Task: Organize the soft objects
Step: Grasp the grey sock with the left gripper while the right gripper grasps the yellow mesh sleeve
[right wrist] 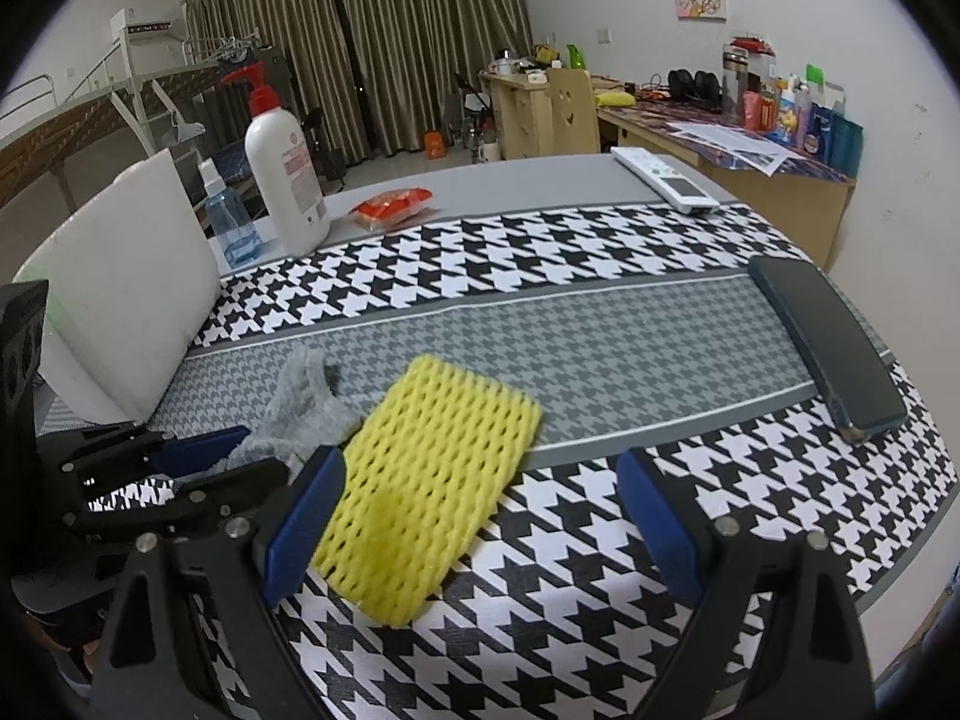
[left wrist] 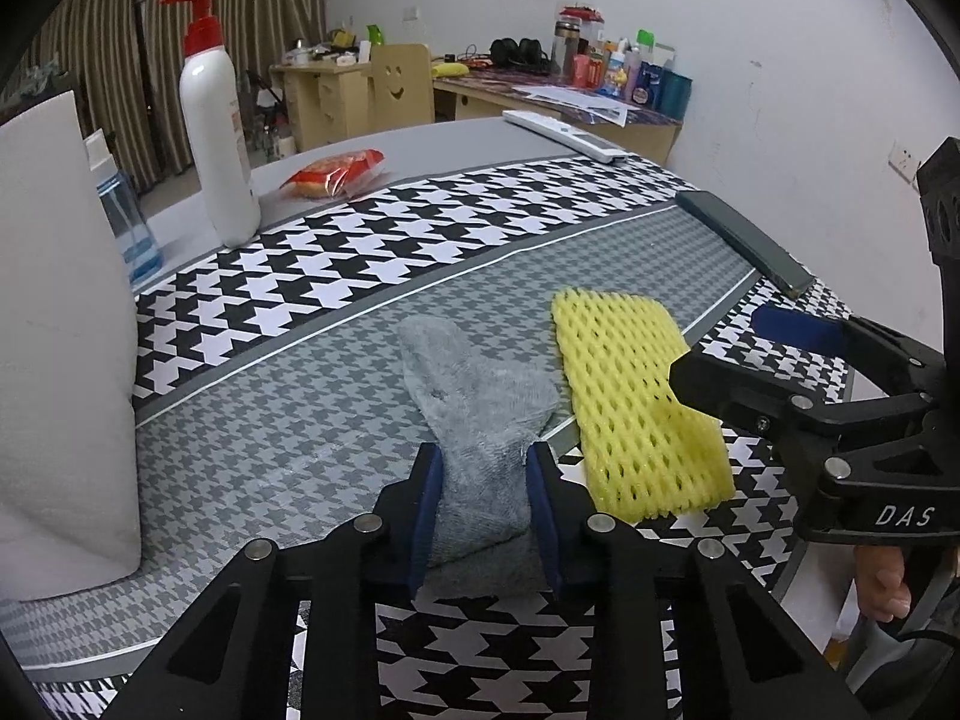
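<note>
A grey fuzzy sock [left wrist: 474, 396] lies on the houndstooth mat [left wrist: 300, 420], and my left gripper [left wrist: 483, 480] is shut on its near end, blue pads pinching it from both sides. Right of it lies a yellow foam net sleeve [left wrist: 636, 402], flat on the mat. In the right wrist view the yellow sleeve [right wrist: 432, 468] reaches partly between the wide-apart fingers of my right gripper [right wrist: 480, 516], which is open and touches nothing. The sock [right wrist: 288, 414] shows at the left with the left gripper [right wrist: 240, 462] on it. The right gripper [left wrist: 732, 354] hovers over the sleeve's right edge.
A white foam block [left wrist: 60, 330] stands at the left edge. Behind it are a spray bottle [left wrist: 129, 222], a white pump bottle [left wrist: 216, 138] and a red snack packet [left wrist: 336, 174]. A remote [left wrist: 564, 135] and a dark phone [left wrist: 744, 240] lie at the far right.
</note>
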{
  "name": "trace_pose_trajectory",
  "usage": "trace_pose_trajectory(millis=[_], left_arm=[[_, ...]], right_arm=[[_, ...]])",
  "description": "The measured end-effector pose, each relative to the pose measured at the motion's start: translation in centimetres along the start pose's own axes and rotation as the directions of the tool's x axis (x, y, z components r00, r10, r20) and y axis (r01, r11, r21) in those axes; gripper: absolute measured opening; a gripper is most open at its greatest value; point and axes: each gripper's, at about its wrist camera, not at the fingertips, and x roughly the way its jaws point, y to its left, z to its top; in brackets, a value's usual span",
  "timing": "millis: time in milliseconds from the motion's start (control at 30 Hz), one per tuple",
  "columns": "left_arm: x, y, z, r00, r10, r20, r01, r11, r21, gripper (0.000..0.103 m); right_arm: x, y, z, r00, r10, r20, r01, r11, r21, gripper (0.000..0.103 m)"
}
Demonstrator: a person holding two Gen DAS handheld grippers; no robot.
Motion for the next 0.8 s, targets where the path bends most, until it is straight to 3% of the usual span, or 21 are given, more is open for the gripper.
trace_pose_trajectory(millis=[233,400,533,800], left_arm=[[0.1,0.1,-0.1,1.0,-0.002,0.003,0.002,1.0,0.004,0.028],[0.0,-0.1,-0.1,1.0,-0.006,0.018,0.006,1.0,0.021,0.024],[-0.1,0.0,-0.2,1.0,-0.006,0.02,0.006,1.0,0.019,0.024],[-0.2,0.0,-0.3,1.0,-0.009,0.022,0.009,1.0,0.015,0.024]], right_arm=[[0.6,-0.1,-0.1,1.0,-0.012,-0.014,0.012,1.0,0.004,0.094],[1.2,0.3,-0.3,0.999,-0.014,-0.034,0.014,1.0,-0.01,0.086],[2.0,0.2,-0.5,0.997,-0.021,-0.077,0.021,1.0,-0.003,0.072],[2.0,0.9,-0.5,0.996,0.012,-0.084,-0.014,1.0,-0.018,0.047]])
